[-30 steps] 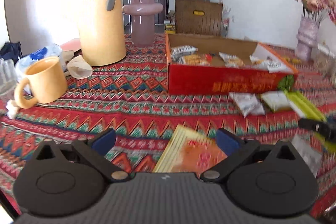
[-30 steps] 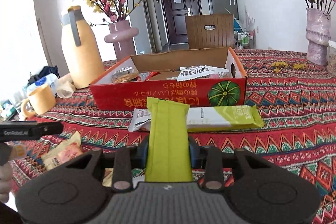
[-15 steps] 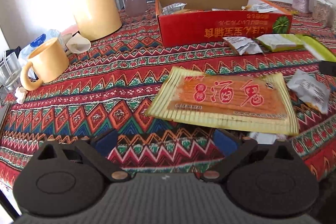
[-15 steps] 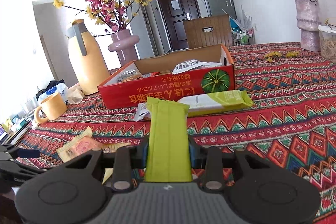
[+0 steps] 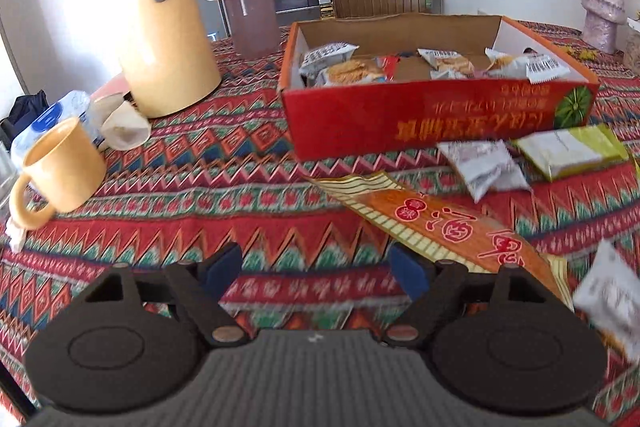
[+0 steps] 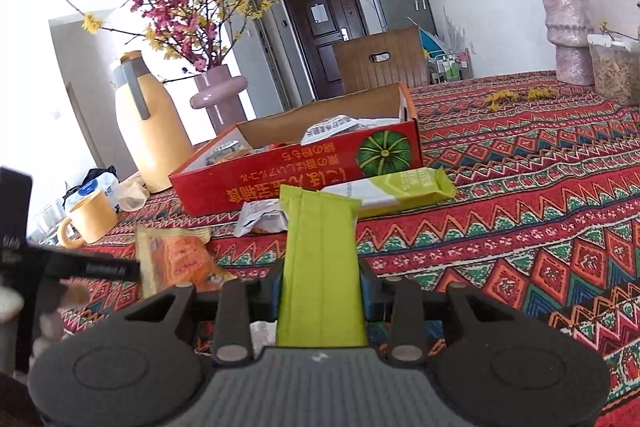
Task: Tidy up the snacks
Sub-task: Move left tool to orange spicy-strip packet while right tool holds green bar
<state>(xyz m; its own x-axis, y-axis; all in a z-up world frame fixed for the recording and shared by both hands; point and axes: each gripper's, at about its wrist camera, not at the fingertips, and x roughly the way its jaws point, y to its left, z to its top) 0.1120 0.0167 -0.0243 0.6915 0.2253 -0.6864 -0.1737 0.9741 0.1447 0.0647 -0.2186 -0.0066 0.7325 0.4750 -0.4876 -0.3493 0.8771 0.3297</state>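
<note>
A red cardboard box (image 5: 432, 123) (image 6: 304, 175) holding several snack packets stands on the patterned tablecloth. An orange-and-yellow snack packet (image 5: 448, 227) (image 6: 176, 259) lies in front of it, just right of my left gripper (image 5: 316, 271). That gripper's jaws are closing over bare cloth with nothing between them. My right gripper (image 6: 320, 287) is shut on a green snack bar (image 6: 320, 259) that sticks out forward. A second green-and-white bar (image 6: 392, 187) (image 5: 568, 151) and a small silver packet (image 5: 484, 167) (image 6: 260, 219) lie beside the box.
A yellow mug (image 5: 60, 171), a crumpled paper, a water bottle and a tall yellow thermos (image 5: 160, 35) stand at the left. A pink vase (image 5: 248, 3) with flowers is behind. Another white packet (image 5: 612, 303) lies at the near right. A second vase (image 6: 568, 35) stands far right.
The left gripper has shifted left off the orange packet, which now lies to its right, and its jaws have narrowed. The right gripper keeps its hold on the green bar.
</note>
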